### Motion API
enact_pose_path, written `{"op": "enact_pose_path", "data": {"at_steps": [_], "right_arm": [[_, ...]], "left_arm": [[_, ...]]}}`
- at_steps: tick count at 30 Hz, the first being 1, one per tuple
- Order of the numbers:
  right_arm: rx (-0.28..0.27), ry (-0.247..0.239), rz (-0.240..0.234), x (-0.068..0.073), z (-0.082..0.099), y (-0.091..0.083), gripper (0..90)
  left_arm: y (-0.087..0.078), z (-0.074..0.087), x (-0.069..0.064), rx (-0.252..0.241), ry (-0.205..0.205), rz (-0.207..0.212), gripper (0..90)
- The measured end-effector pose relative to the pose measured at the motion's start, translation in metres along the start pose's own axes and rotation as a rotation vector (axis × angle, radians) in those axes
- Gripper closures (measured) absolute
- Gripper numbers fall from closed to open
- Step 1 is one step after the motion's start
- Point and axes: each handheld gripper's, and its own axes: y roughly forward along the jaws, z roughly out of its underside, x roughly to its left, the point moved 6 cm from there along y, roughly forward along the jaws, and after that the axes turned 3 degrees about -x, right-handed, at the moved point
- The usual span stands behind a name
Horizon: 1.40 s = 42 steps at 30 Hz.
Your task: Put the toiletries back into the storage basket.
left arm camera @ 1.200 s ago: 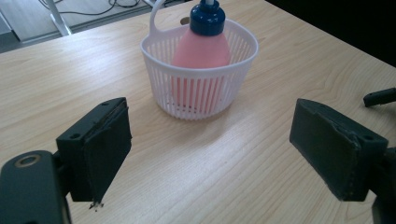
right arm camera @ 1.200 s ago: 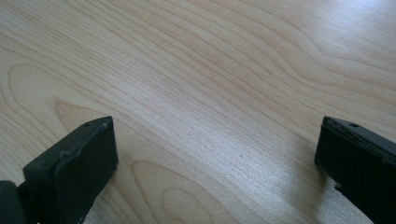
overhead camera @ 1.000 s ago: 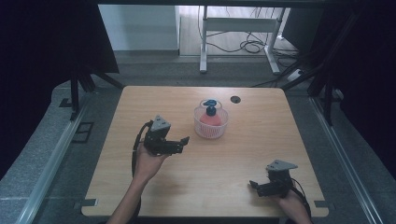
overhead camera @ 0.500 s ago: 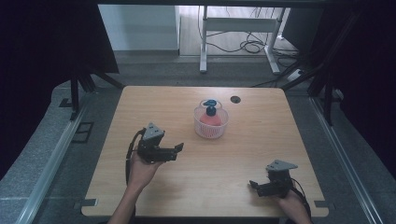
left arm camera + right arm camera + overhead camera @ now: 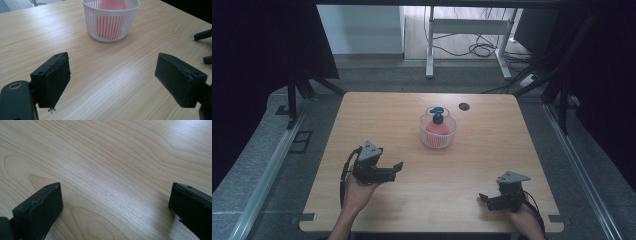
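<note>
A white slatted basket stands a little behind the middle of the wooden table. In it sits a pink bottle with a blue pump top. My left gripper is open at the front left, well short of the basket, with nothing between its jaws. In the left gripper view the basket lies ahead beyond the wide-apart jaws, the pink bottle inside it. My right gripper rests open near the front right edge, jaws over bare wood.
A small dark round hole marks the table near its back edge. The other gripper's jaw tips show at the right edge of the left gripper view. Dark curtains flank the table; a white stand and cables stand on the floor behind.
My left gripper has drawn back toward the front left of the table, away from the basket. The right gripper has stayed still.
</note>
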Motion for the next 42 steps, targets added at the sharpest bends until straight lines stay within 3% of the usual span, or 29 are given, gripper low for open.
{"op": "enact_pose_path", "data": {"at_steps": [9, 28, 36, 42], "right_arm": [[-0.002, 0.002, 0.000, 0.000, 0.000, 0.000, 0.0], [-0.002, 0.003, 0.002, 0.000, 0.000, 0.000, 0.0], [-0.002, 0.004, 0.003, 0.000, 0.000, 0.000, 0.0], [-0.003, 0.004, 0.003, 0.000, 0.000, 0.000, 0.0]], "left_arm": [[-0.006, 0.020, 0.000, 0.008, 0.000, -0.009, 12.7], [-0.006, 0.072, -0.002, 0.033, -0.050, 0.000, 12.6], [-0.005, 0.093, -0.002, 0.078, -0.041, -0.016, 12.5], [-0.002, 0.109, -0.003, 0.143, -0.015, -0.037, 12.5]]}}
